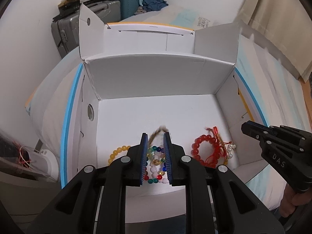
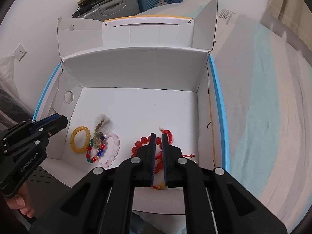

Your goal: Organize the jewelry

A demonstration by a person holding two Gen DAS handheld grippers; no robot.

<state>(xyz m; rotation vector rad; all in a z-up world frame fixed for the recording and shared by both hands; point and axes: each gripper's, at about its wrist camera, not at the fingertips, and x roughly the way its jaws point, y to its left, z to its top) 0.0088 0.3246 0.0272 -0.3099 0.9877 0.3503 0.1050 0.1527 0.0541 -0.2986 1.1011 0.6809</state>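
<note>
Jewelry lies along the near floor of a white cardboard box [image 2: 136,107] whose flaps stand open, the box resting on a bed [image 2: 263,107]. In the right wrist view, a yellow bead bracelet [image 2: 80,139] sits at about 9 o'clock from the box's middle, just beside a multicoloured bead bracelet [image 2: 95,148] with a brownish tassel, which overlaps a pale pink bead bracelet [image 2: 114,149]. Toward 5 o'clock lies a red bead bracelet [image 2: 141,143] tangled with red cord [image 2: 169,136].

The left gripper [image 1: 155,156] hovers over the multicoloured and pink beads, its blue-padded fingers [image 1: 143,156] apart with the tassel cord between them; whether the pads touch anything I cannot tell. The right gripper [image 2: 158,156] hangs above the red bracelet, its fingers [image 2: 153,156] slightly apart, red beads visible in the gap. From the left wrist view, small white pearl beads [image 1: 231,150] lie at 3 o'clock of the red bracelet. Suitcases [image 2: 117,5] stand at 12 o'clock behind the box.
</note>
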